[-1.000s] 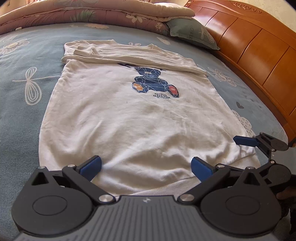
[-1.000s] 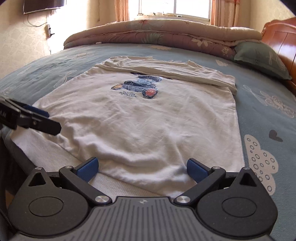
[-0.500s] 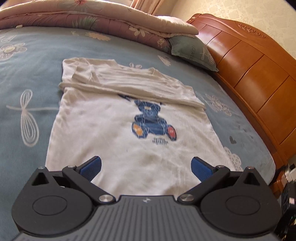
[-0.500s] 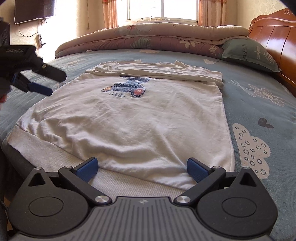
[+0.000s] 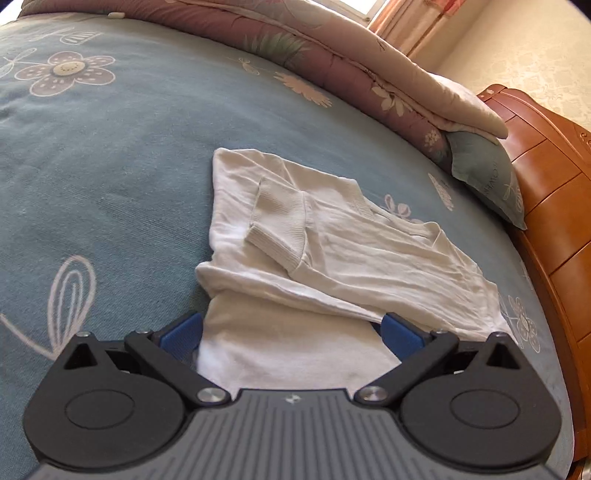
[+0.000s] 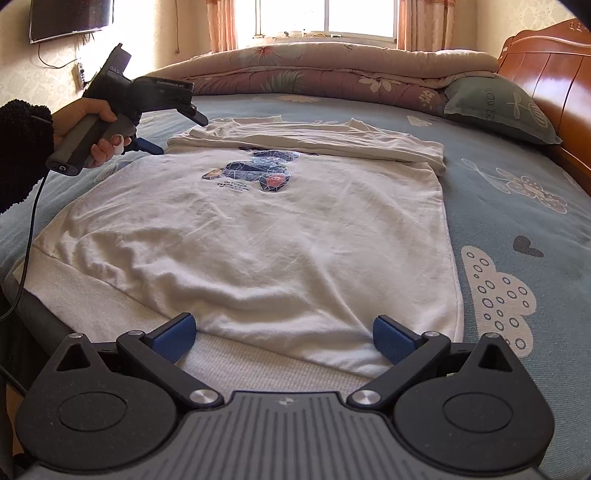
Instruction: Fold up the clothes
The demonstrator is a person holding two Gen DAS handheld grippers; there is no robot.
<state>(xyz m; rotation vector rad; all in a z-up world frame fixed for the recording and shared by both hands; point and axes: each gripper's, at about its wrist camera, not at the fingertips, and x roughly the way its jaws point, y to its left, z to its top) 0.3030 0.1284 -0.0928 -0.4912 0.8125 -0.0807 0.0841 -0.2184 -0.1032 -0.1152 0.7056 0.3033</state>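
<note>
A white long-sleeved shirt (image 6: 258,236) with a blue bear print (image 6: 255,171) lies flat on the blue bedsheet (image 6: 517,206), its sleeves folded across the chest. In the left wrist view the folded sleeves (image 5: 347,258) and a ribbed cuff (image 5: 277,229) fill the middle. My left gripper (image 5: 291,332) hovers open just above the shirt's shoulder end; it also shows in the right wrist view as the left gripper (image 6: 177,129), held by a hand. My right gripper (image 6: 284,338) stands open over the ribbed hem (image 6: 221,358) at the near edge, holding nothing.
A rolled floral quilt (image 6: 332,74) and a grey-green pillow (image 6: 495,107) lie at the far side of the bed. A wooden headboard (image 6: 546,74) runs along the right. A cable (image 6: 26,240) hangs from the left gripper's handle. A television (image 6: 70,18) hangs on the wall.
My left gripper has travelled from the hem up along the shirt to its shoulder end and now looks at the folded sleeves. The right gripper has drawn back slightly near the hem.
</note>
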